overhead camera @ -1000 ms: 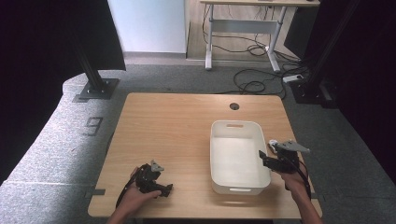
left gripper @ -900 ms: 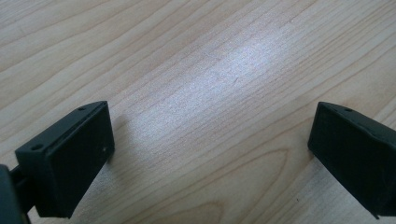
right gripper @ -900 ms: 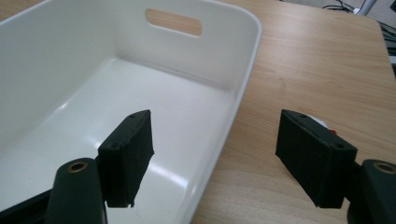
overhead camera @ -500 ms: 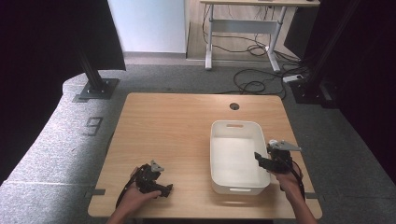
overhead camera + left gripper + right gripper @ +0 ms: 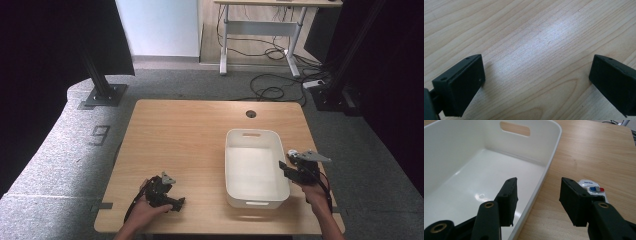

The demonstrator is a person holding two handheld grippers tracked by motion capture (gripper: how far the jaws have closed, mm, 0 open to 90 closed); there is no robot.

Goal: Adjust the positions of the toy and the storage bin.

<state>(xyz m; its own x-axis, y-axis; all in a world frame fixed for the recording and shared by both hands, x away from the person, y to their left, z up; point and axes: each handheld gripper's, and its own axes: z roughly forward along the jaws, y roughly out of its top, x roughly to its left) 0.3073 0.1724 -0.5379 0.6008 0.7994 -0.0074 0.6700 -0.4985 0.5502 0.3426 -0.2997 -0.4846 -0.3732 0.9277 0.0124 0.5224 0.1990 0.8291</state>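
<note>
A white plastic bin [image 5: 255,132] stands on the right half of the wooden table, empty inside [image 5: 474,182]. My right gripper [image 5: 286,169] sits at the bin's right wall near its front corner. Its jaws [image 5: 537,192] straddle that wall [image 5: 549,162], one inside the bin and one outside. They have just been closing, but the pads stand clear of the wall. A small white toy police car [image 5: 592,188] lies on the table just behind the outer jaw. My left gripper [image 5: 176,202] rests open at the table's front left, with bare wood between its jaws [image 5: 536,70].
The wooden table [image 5: 190,135] has a round cable hole [image 5: 251,114] at its far edge. Past the table are black stands [image 5: 102,90], a desk frame [image 5: 260,30] and cables [image 5: 272,90] on the grey floor.
The right gripper has edged left onto the bin's right wall and its jaws look narrower. The left hand and gripper have not moved.
</note>
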